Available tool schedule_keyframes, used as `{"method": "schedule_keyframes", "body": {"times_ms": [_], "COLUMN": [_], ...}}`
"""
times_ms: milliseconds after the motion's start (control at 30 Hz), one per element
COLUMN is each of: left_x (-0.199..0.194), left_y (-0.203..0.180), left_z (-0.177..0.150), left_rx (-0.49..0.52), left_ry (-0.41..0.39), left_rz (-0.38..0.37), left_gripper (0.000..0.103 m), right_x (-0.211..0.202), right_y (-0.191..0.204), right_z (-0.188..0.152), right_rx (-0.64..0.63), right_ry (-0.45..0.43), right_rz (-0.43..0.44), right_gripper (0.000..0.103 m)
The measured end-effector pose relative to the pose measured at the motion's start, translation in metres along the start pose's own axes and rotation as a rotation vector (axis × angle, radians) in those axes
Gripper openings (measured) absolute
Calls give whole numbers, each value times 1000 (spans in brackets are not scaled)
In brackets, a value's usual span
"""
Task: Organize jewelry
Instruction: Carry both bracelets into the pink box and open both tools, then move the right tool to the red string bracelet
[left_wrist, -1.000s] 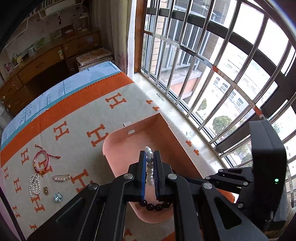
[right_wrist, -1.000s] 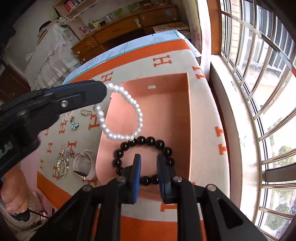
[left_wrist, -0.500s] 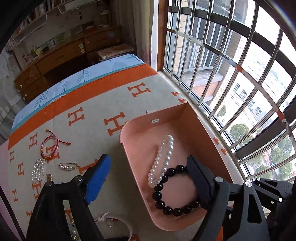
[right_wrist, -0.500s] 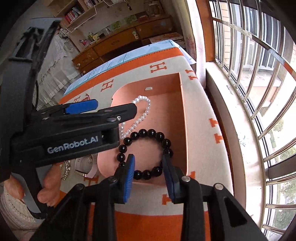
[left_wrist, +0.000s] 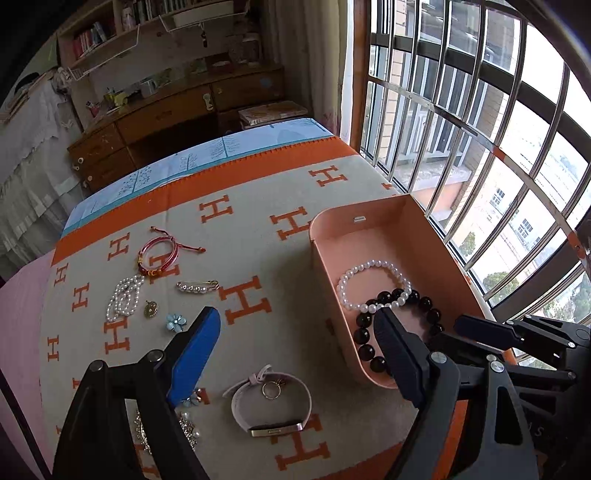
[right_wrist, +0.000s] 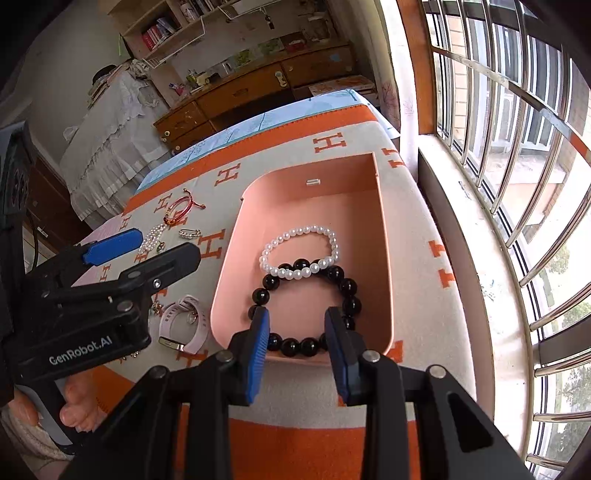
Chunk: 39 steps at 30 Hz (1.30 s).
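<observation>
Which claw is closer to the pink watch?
Left. The left gripper hangs open right above the pink watch; the right gripper sits over the tray.

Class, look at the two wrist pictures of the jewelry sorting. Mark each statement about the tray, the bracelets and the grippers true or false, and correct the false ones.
1. The pearl bracelet lies inside the pink tray. True.
2. The black bead bracelet lies on the blanket outside the tray. False: it lies in the tray, overlapping the pearl bracelet.
3. The left gripper grips the pearl bracelet. False: its jaws are wide open with nothing clamped.
4. A pink watch lies on the blanket, beside the tray. True.
5. The tray is full. False: only the two bracelets are in it.
</observation>
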<state>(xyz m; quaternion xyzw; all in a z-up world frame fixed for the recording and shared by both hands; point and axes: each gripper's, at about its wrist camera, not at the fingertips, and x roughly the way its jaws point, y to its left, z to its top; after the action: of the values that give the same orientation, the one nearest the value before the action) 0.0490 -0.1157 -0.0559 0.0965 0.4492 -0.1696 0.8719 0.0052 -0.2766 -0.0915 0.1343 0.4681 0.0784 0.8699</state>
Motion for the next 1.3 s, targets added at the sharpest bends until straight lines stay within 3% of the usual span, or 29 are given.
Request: {"method": "schedule_keyframes", "body": {"times_ms": [300,800,1200,1300], "left_x": [-25,-45,-40,-36], "left_y": [24,72,118,131], "left_z": [-27,-56,-67,-68], "left_rx": [-46,-152,-232,-242], "left_ry": [-32,-43,-34,-5], "left_rz": [51,66,88,144], "left_gripper": [84,84,91,98], "right_x": [-4,-4,21,29], "right_y": [18,66,114,130], "right_z": [-4,-4,3,12], "right_rx": [-35,-128,-218,-248], "right_ry": [-10,-12,35,36], "right_rz": [0,5,-7,-16], "right_gripper": [32,32,32,32]}}
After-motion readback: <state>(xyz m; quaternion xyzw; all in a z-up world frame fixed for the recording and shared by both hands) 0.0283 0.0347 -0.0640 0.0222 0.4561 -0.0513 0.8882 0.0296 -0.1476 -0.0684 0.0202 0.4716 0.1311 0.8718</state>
